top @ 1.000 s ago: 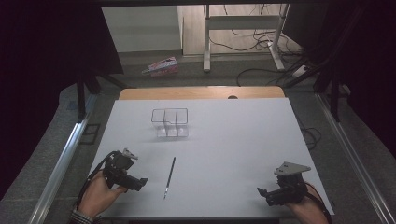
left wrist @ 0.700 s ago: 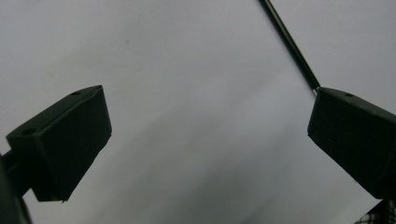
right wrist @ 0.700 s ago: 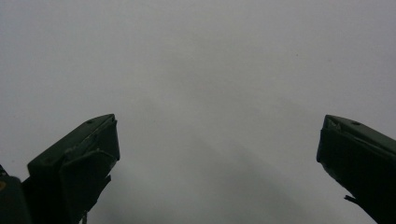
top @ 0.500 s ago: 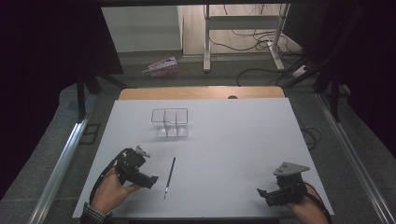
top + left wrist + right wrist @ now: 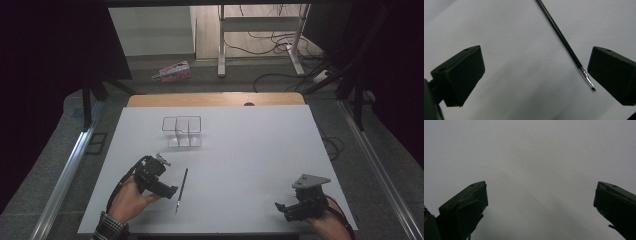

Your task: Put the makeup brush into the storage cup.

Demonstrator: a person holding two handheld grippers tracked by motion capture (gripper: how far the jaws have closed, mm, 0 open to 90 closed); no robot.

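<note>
Near the left front of the bench [image 5: 250,150], the thin brush [image 5: 180,190] lies flat and ungrasped, just right of the left tongs [image 5: 167,190]. Those tongs [image 5: 534,72] are held wide open, nothing gripped; the pickup is judged unstarted. Far back, a clear divided holder [image 5: 182,131] stands empty. The right tongs [image 5: 280,207], also open, are kept idle. The brush's metal ferrule and bristle tip [image 5: 587,80] are revealed close by one jaw in the left gripper view.

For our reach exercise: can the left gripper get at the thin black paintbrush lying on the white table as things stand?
Probably yes: the left gripper, jaws open, sits beside the thin black paintbrush, with bare white table between.
</note>
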